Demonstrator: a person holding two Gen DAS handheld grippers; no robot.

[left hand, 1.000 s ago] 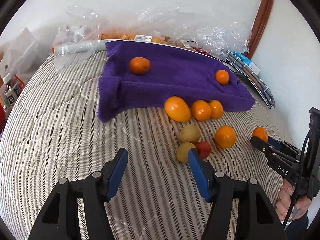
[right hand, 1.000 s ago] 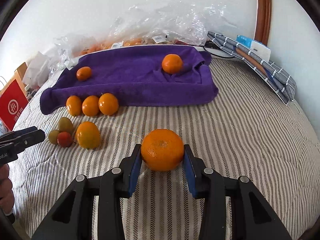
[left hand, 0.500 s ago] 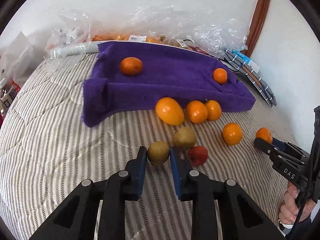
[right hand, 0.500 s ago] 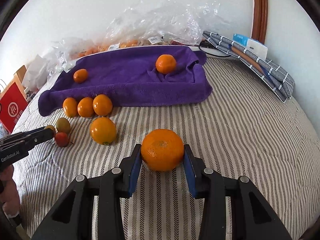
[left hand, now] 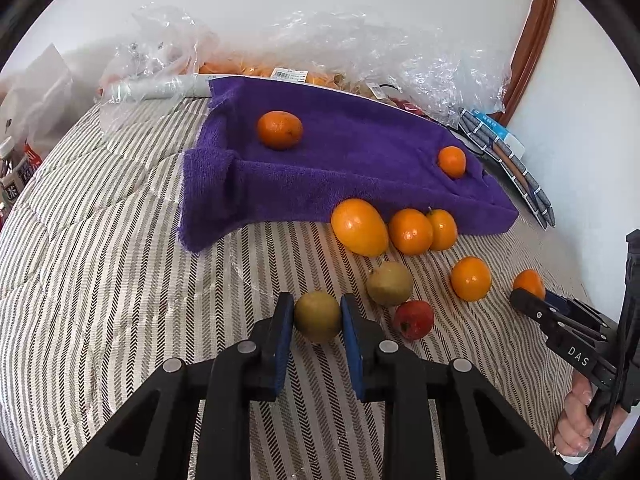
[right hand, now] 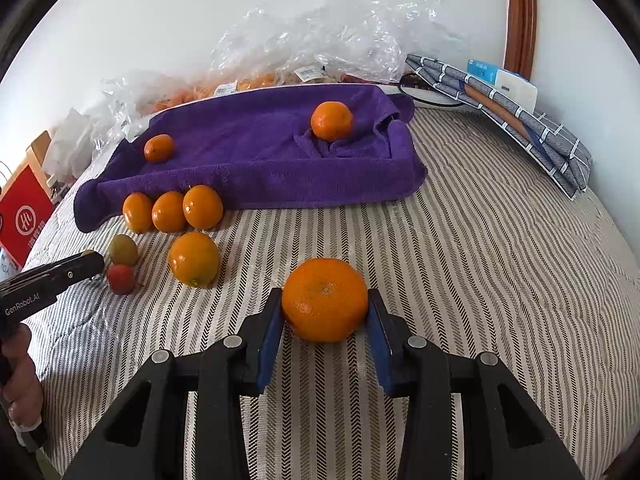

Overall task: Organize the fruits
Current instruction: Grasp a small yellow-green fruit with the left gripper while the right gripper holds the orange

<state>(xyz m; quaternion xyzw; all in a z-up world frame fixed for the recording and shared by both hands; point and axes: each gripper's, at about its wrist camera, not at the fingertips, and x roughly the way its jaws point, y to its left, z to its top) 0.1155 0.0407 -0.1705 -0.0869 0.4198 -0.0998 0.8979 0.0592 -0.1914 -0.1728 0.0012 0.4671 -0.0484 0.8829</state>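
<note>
At lower centre of each view, the left gripper (left hand: 317, 317) clamps a green fruit (left hand: 317, 316); the right gripper (right hand: 325, 302) clamps a tangerine (right hand: 325, 299), over the bed (right hand: 480, 264).

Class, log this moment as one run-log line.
left gripper: shut on green fruit | right gripper: shut on large tangerine | purple towel: two tangerines on it | bedspread: loose fruit remains

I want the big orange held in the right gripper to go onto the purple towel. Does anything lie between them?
Nothing visible does. From the large round orange in the right gripper, bare striped bedding runs straight to the folded purple towel; the loose fruits lie off to the left.
</note>
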